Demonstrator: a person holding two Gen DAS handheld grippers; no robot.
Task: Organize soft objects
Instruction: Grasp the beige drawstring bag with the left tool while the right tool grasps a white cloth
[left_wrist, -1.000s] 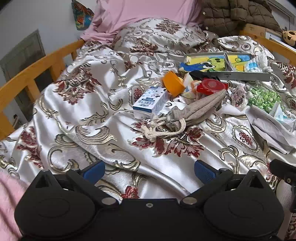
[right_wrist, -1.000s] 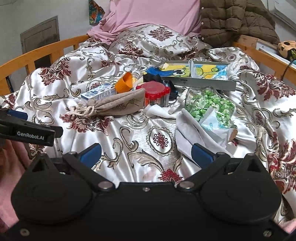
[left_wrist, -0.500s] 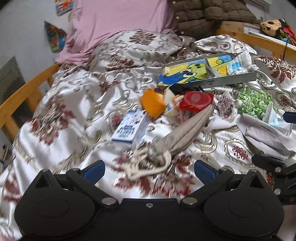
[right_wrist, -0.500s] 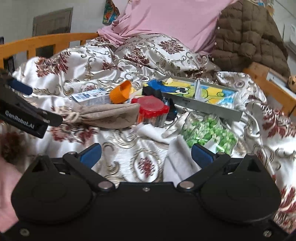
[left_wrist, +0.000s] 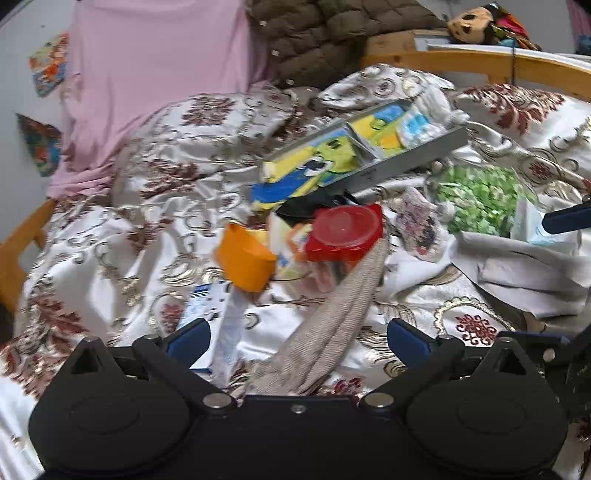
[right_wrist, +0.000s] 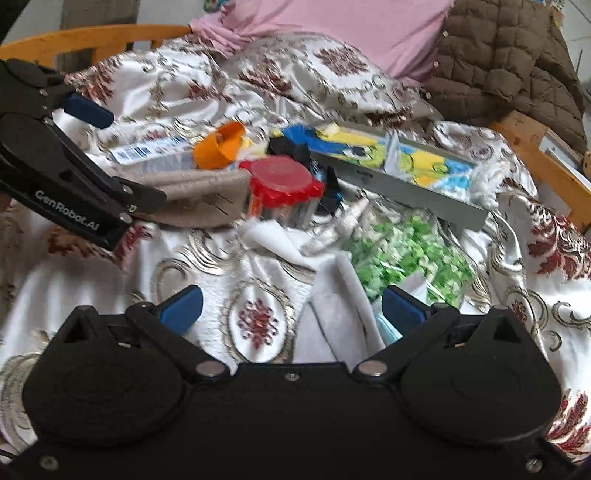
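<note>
The drawstring bag (left_wrist: 332, 325) lies on the bed (left_wrist: 110, 258) between the spread jaws of the left gripper (left_wrist: 298, 341), its far end touching the lidded jar (left_wrist: 345, 230). Left of the jar sits the cup (left_wrist: 245, 262), with the carton (left_wrist: 201, 302) in front of it. Behind the jar stands the tray (left_wrist: 369, 162). Right of the jar lies the bag of sweets (left_wrist: 476, 195), and in front of that the folded cloth (left_wrist: 524, 273). The right gripper (right_wrist: 291, 308) hangs over this cloth.

Wooden bed frame (left_wrist: 480, 66) (orange-toned), grey wall (left_wrist: 22, 55)
</note>
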